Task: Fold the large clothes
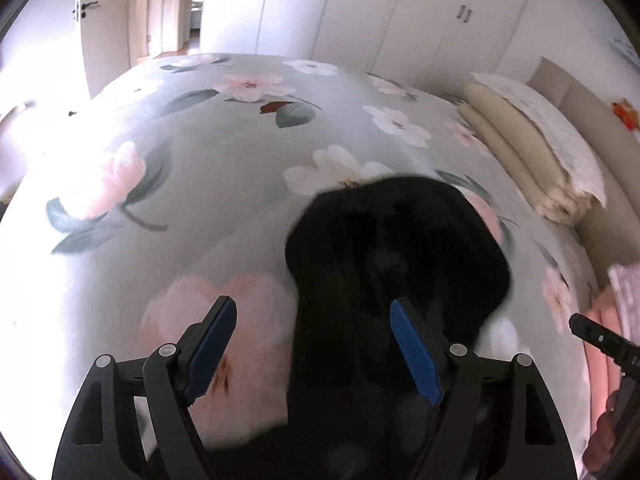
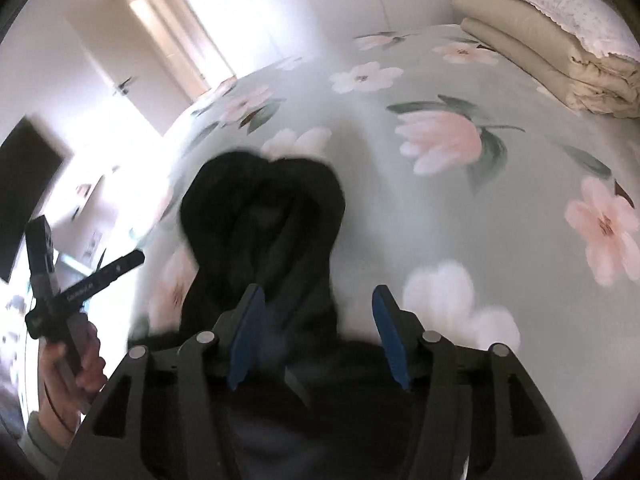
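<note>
A black garment [image 1: 396,248] lies bunched on the bed [image 1: 200,184], which carries a pale green floral cover. In both wrist views it looks like a dark heap with rounded lobes and deep creases, not a flat sheet. It sits close to the near edge of the bed, and part of it runs under the two tools toward the person. What kind of garment it is cannot be told, because the pictures are blurred.

The left gripper [image 1: 314,348] stands wide. Its blue pads [image 1: 212,350] are well apart, one over the floral cover and the other over the black cloth, and nothing is pressed between them. The right gripper [image 2: 320,336] is also apart, somewhat narrower. Dark cloth shows in the gap between its pads [image 2: 248,336], but they do not seem to pinch it.

At the far corner of the bed, by the headboard, lies a stack of folded beige bedding [image 2: 540,60] with a white lace-edged pillow [image 2: 552,4] on top. It is well apart from the garment.

The folding appears to be at the beginning. No clean edge or fold line is visible. The garment probably must first be spread flat on the cover, and then the folds can be made.
</note>
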